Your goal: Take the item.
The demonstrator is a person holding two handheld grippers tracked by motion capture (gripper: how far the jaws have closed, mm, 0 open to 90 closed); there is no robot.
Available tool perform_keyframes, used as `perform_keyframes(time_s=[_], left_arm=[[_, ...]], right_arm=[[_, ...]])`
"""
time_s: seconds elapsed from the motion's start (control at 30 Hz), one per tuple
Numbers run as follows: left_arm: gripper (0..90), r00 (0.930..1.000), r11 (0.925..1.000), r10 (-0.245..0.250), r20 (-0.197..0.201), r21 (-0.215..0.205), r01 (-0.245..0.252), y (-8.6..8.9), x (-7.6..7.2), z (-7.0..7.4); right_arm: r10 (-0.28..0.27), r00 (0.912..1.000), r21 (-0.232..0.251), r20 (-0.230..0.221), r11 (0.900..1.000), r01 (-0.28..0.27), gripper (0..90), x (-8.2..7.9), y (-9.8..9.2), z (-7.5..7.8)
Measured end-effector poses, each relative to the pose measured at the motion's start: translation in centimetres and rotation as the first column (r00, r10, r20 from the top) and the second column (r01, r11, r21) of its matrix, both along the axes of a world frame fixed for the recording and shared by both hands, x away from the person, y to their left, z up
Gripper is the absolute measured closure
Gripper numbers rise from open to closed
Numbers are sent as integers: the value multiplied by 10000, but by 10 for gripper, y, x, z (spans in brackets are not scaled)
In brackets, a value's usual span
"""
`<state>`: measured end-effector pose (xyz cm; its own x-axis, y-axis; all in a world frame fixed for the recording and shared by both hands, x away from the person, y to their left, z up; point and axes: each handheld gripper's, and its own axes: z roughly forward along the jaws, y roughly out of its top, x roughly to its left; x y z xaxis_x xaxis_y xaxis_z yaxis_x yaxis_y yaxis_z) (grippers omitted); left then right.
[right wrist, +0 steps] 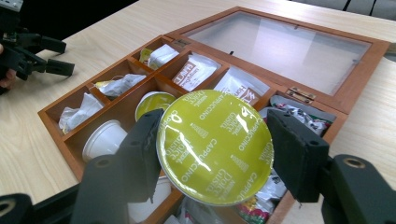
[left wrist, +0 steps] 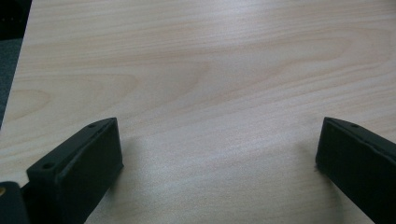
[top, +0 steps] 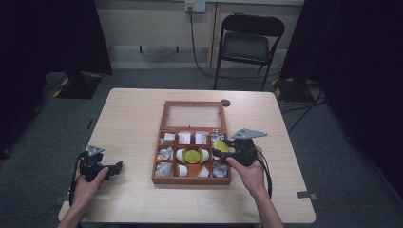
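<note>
1. Gripping a yellow-green capsule w/ a foil lid reading "cappuccino", the right claw is clamping it by the rim, one black jaw on each side.
2. Hovering over the right side of the wooden box, the capsule is sitting above the compartments, not down in one; in the high view it's showing as a small yellow patch at the right claw.
3. Lying open on the table, the box is showing its glass-paned lid folded flat towards the far side.
4. Filling the compartments: white pods, another yellow-topped capsule in the middle row, red-and-white sachets in the far row, crumpled wrappers on the outer cells.
5. Resting on bare table to the left of the box, well apart from it, the left claw is standing w/ its jaws wide apart and nothing btwn them; the left gripper view is showing plain wood grain btwn the two pads.
6. Standing beyond the table, a black folding chair is facing it.
</note>
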<state>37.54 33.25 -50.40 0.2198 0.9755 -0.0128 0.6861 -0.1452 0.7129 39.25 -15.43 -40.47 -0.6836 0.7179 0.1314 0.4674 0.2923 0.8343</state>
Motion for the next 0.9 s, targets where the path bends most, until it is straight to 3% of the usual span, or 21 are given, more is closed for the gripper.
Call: perform_keyframes(time_s=[0.6, 0.9], left_arm=[[0, 10000, 10000, -1, 1, 1, 1, 0, 0, 0], [0, 10000, 10000, 6, 4, 8, -6, 0, 0, 0]], right_arm=[[-554, 9984, 183, 99, 9983, 552, 389, 4, -22, 4], [-1041, 9944, 202, 182, 9944, 1037, 390, 7, -43, 6]])
